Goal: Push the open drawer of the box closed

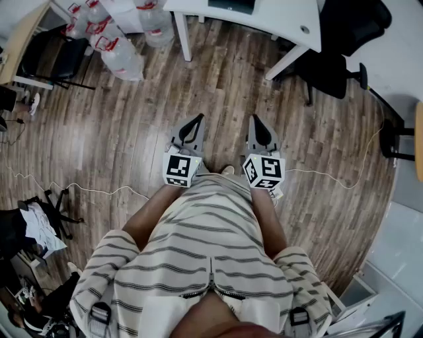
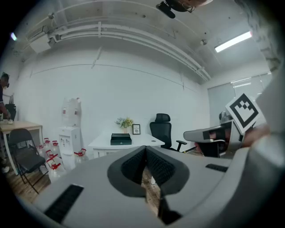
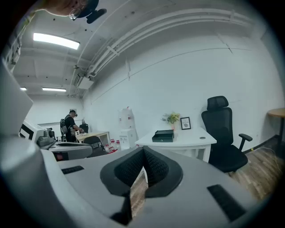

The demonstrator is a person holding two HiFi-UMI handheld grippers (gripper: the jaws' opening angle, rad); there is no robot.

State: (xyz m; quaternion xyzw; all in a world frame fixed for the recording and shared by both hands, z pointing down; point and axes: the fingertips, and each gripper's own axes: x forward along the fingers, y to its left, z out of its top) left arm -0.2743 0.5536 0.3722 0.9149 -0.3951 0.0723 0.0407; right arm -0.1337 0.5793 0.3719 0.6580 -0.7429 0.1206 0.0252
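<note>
A dark flat box (image 2: 121, 139) sits on a white table (image 2: 133, 144) across the room; it also shows as the box (image 3: 163, 136) in the right gripper view and at the top edge of the head view (image 1: 231, 5). Its drawer is too far off to make out. I stand on the wood floor well short of the table. My left gripper (image 1: 197, 120) and right gripper (image 1: 256, 120) are held side by side in front of me, pointing at the table. Both are shut with nothing between the pads, as the left gripper (image 2: 145, 150) and right gripper (image 3: 143, 150) views show.
Several water bottles (image 1: 122, 56) and a dispenser (image 2: 70, 129) stand left of the table. A black office chair (image 1: 337, 59) is at its right, a folding chair (image 1: 59, 59) at far left. A cable (image 1: 330, 175) runs over the floor. A person (image 3: 70, 124) stands far off.
</note>
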